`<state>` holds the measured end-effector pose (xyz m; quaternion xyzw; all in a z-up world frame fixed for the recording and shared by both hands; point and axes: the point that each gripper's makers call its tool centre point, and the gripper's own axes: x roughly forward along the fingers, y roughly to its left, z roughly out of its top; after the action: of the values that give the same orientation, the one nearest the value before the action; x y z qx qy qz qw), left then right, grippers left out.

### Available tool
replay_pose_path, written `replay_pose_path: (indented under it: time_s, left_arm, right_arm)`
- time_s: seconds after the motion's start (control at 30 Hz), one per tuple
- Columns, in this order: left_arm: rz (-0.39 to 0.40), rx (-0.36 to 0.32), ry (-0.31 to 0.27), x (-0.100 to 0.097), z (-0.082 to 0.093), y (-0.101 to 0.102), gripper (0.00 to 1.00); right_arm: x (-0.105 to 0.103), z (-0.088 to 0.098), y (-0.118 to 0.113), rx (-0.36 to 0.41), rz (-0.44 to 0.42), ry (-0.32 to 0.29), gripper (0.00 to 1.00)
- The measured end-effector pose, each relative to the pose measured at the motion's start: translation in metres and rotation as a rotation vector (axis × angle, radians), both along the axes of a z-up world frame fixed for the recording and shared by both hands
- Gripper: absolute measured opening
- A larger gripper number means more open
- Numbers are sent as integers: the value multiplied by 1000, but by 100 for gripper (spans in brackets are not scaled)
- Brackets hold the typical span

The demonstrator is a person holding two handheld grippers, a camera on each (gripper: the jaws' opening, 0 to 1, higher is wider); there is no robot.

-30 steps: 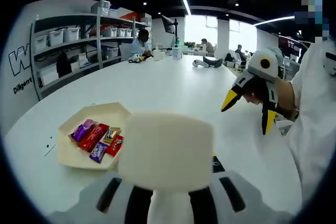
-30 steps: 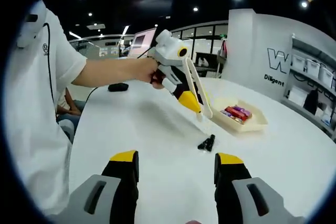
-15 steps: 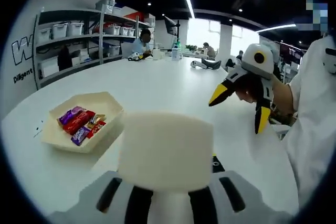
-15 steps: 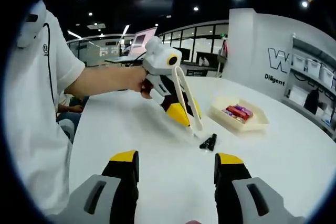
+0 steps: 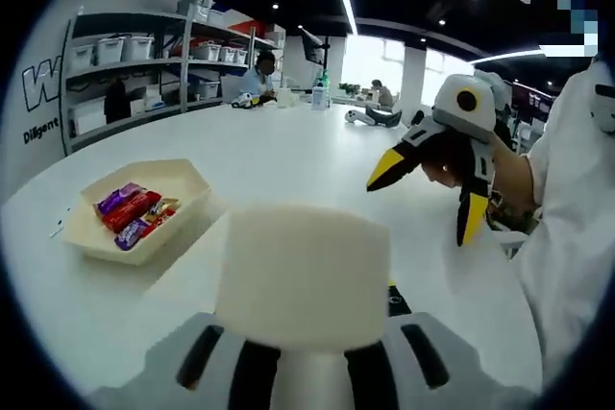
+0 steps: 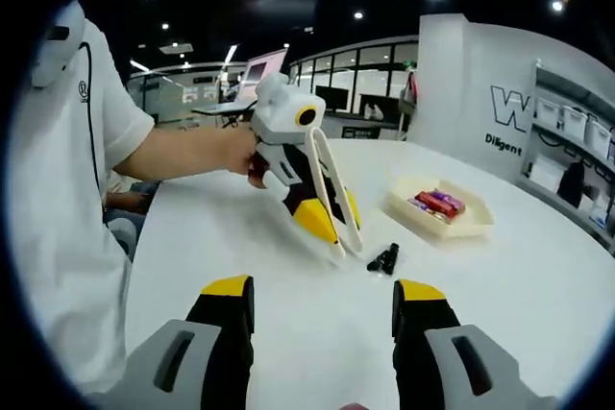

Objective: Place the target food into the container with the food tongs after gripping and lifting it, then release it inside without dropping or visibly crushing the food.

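Observation:
A cream tray on the white table holds several wrapped candy bars. The cream food tongs stand close before the left camera and hide my left jaws. In the right gripper view my left gripper is shut on the tongs, whose tips point down at the table beside a small black object. The tray with the candy bars lies beyond it. My right gripper is open with nothing in it; it also appears in the left gripper view, above the table.
The white table is long. Shelves with bins line the wall past the tray. People sit at the far end. A white-sleeved arm holds the left gripper. The black object lies near the tongs.
The left gripper with the tongs has swung down and toward the right gripper, its tips now close to the table by the black object. The right gripper has stayed put.

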<state>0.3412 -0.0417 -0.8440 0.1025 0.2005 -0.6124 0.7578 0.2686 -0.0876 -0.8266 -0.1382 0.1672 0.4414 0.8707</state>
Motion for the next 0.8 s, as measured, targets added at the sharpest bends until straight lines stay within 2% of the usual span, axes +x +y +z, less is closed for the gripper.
replay_pose_path:
  time_s: [0.17,0.8]
  left_arm:
    - [1,6,3,-3,-5,-4,21]
    - [10,-28,12,-15,-5,-21,21]
  right_arm:
    - [0,-2,-1,1,0,3,54]
    - [1,-5,-4,11,-6,7,54]
